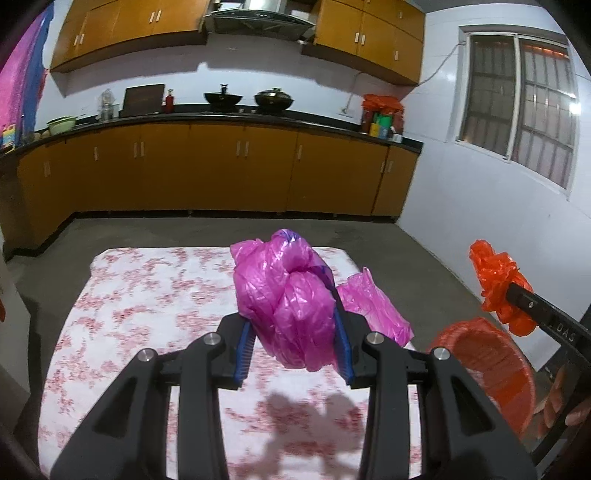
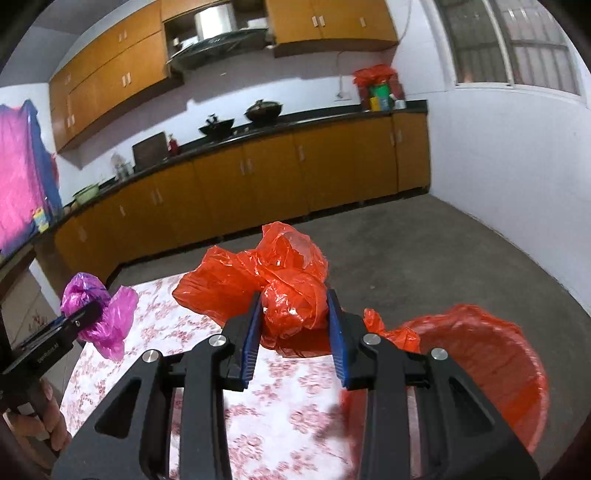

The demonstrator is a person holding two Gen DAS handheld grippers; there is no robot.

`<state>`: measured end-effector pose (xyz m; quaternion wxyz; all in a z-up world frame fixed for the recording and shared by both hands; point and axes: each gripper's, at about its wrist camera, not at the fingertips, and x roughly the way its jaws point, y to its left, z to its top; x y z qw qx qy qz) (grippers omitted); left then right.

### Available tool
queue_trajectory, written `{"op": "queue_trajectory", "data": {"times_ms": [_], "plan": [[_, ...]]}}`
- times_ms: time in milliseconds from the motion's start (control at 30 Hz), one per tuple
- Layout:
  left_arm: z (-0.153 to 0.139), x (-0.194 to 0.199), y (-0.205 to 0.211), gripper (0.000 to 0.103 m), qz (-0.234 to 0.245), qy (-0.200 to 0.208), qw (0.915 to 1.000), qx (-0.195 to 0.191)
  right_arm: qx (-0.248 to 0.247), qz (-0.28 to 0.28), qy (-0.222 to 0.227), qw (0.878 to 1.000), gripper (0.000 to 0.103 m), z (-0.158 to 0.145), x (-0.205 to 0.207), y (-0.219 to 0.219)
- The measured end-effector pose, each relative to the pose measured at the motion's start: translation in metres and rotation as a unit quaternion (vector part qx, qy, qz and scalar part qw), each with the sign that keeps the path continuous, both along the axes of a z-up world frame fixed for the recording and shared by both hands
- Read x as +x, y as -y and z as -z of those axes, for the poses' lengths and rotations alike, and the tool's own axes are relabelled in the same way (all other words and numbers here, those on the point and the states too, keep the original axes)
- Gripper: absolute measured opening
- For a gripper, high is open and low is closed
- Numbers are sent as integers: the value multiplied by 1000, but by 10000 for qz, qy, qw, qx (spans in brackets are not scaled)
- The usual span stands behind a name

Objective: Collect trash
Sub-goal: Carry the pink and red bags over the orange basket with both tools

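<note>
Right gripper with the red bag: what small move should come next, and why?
Probably carry it a little to the right, over the red-lined bin, then let go. The right gripper is clamped on the crumpled red bag, held above the floral table edge, and the bin's open mouth sits just beside and below it.

This is a home kitchen. Along the far wall runs a dark countertop (image 1: 221, 114) over orange-brown base cabinets (image 1: 207, 166), with matching wall cabinets (image 1: 125, 26) above and a range hood (image 1: 258, 16) between them. Under the hood sit 2 dark woks (image 1: 223, 98) on the counter, with a green bowl (image 1: 61, 123) far left and bottles and containers (image 1: 380, 125) far right. A barred window (image 1: 517, 99) is set in the white right wall, and the floor (image 1: 369, 236) is bare grey concrete.
</note>
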<state>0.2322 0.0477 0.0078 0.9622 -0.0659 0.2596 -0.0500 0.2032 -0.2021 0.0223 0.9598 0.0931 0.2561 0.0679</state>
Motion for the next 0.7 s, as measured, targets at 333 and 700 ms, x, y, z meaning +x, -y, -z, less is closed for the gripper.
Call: {"op": "queue_trajectory", "data": {"times_ms": [333, 700], "plan": [[-6, -6, 55, 37, 587, 31, 9982, -108, 21, 580, 55, 9983, 34, -2, -26, 49], [0, -4, 123, 37, 1335, -82, 9909, -179, 74, 1266, -17, 9919, 34, 5, -48, 101]]}}
